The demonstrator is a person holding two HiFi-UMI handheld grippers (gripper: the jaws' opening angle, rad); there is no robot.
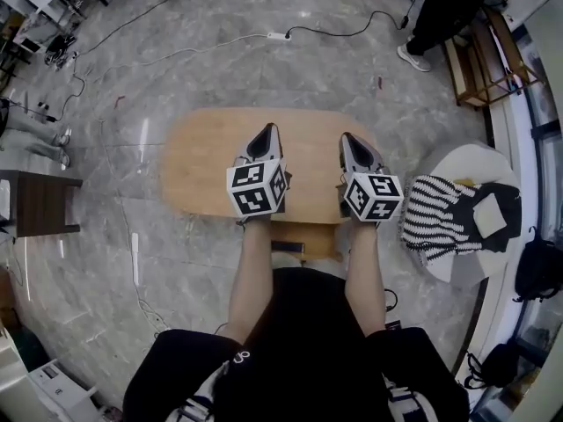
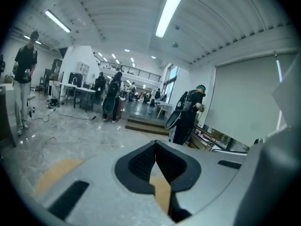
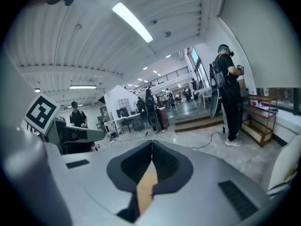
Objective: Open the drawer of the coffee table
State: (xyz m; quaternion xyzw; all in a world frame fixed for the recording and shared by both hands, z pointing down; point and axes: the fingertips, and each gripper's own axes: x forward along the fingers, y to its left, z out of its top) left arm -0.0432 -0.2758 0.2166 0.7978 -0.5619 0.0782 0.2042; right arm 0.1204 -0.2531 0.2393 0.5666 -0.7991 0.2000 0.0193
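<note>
The left claw (image 1: 266, 132) and right claw (image 1: 349, 139) are clenched empty above the desk (image 1: 207, 161); its hidden drawer could be missed if approached blind.

The person, at the lower centre of the head view, wears a black top (image 1: 308, 341) with short black sleeves (image 1: 174, 367) that leave the forearms bare. A small white looped mark (image 1: 240, 356) sits near the edge of the sleeve on the left of the frame, and black-and-white striped patches (image 1: 195, 404) show at the bottom edge. The left gripper (image 1: 266, 132) and the right gripper (image 1: 348, 139) have pale grey shells tapering to dark, pointed tips. Each carries a white cube printed with black square markers: the left cube (image 1: 257, 188) and the right cube (image 1: 373, 196). In the gripper views the grey shells frame black ribbed pads (image 2: 141, 161) and carry dark rectangular slots (image 3: 237, 199).
</note>
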